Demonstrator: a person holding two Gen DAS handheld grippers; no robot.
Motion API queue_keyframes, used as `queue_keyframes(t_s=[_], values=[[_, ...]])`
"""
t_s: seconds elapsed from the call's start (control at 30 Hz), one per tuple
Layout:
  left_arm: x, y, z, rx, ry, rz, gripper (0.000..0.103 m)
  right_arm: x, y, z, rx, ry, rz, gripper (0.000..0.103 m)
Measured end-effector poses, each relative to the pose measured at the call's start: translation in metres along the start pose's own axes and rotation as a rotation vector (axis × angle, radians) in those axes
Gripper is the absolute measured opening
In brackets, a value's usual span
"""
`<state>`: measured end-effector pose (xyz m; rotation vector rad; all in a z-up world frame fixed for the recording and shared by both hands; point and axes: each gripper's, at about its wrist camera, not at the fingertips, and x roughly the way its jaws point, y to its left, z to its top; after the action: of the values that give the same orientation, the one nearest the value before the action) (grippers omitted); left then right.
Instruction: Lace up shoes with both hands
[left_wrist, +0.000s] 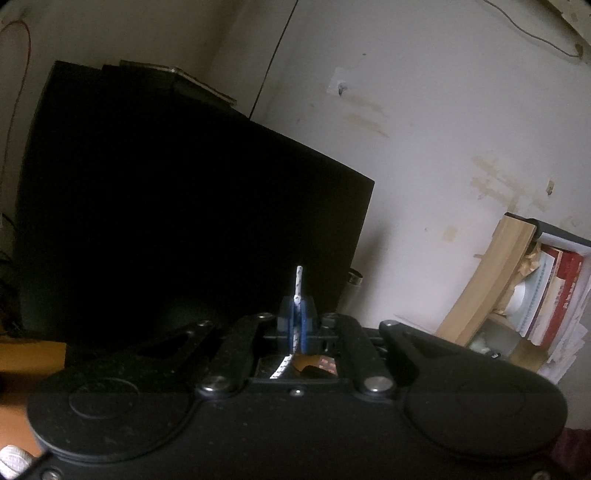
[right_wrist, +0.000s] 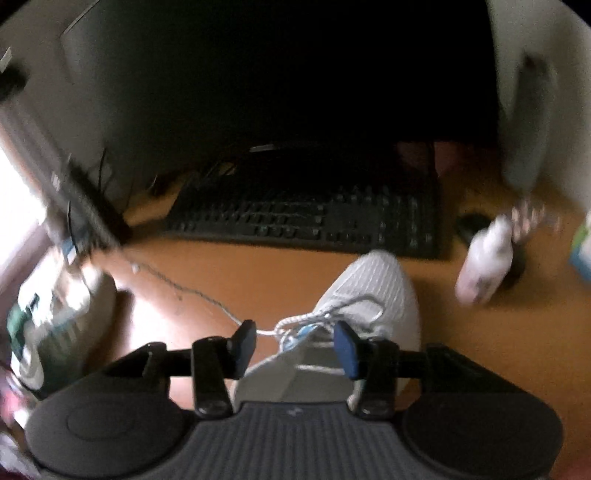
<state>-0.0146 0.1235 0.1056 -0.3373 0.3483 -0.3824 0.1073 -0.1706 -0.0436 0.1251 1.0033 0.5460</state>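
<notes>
In the left wrist view my left gripper (left_wrist: 297, 319) is shut on a white lace (left_wrist: 299, 278) with blue flecks. The lace's stiff tip sticks up above the blue pads, and the rest trails back under the jaws. In the right wrist view a white knit shoe (right_wrist: 373, 284) sits on the orange desk (right_wrist: 258, 273), toe pointing away. My right gripper (right_wrist: 295, 345) hovers over its tongue, open, with its blue pads either side of the lace crossings (right_wrist: 325, 314) and not pressing on them. One lace strand (right_wrist: 192, 291) runs off to the left across the desk.
A black keyboard (right_wrist: 314, 218) lies beyond the shoe, under a dark monitor (left_wrist: 184, 221). A white bottle (right_wrist: 487, 258) stands to the right of the shoe. A blurred white object (right_wrist: 66, 317) lies at the left. Books and papers (left_wrist: 535, 295) lean against the wall.
</notes>
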Motion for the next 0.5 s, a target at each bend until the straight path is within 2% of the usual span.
queue_keyframes(t_s=[0.17,0.2,0.23,0.27,0.4,0.47,0.5], values=[[-0.001,0.003,0.001,0.008,0.013,-0.006,0.000,0.013,-0.022,0.003,0.204,-0.010,0.038,0.046],[-0.001,0.003,0.001,0.010,0.015,-0.003,0.000,0.015,-0.026,0.003,0.233,-0.017,0.049,0.029],[0.000,0.002,0.001,0.017,0.016,0.005,0.000,0.017,-0.029,0.002,0.260,-0.026,0.062,0.005],[0.000,0.002,0.001,0.027,0.016,0.017,0.000,0.018,-0.032,0.001,0.287,-0.035,0.075,0.003],[0.004,0.002,0.003,0.089,0.014,0.080,0.000,-0.002,0.016,-0.004,0.007,-0.075,0.149,0.003],[0.005,0.004,0.007,0.096,0.010,0.087,0.000,-0.013,0.042,-0.007,-0.146,-0.096,0.186,0.003],[0.007,0.004,0.011,0.100,0.007,0.083,0.000,-0.009,0.062,-0.015,-0.261,-0.068,0.200,0.003]])
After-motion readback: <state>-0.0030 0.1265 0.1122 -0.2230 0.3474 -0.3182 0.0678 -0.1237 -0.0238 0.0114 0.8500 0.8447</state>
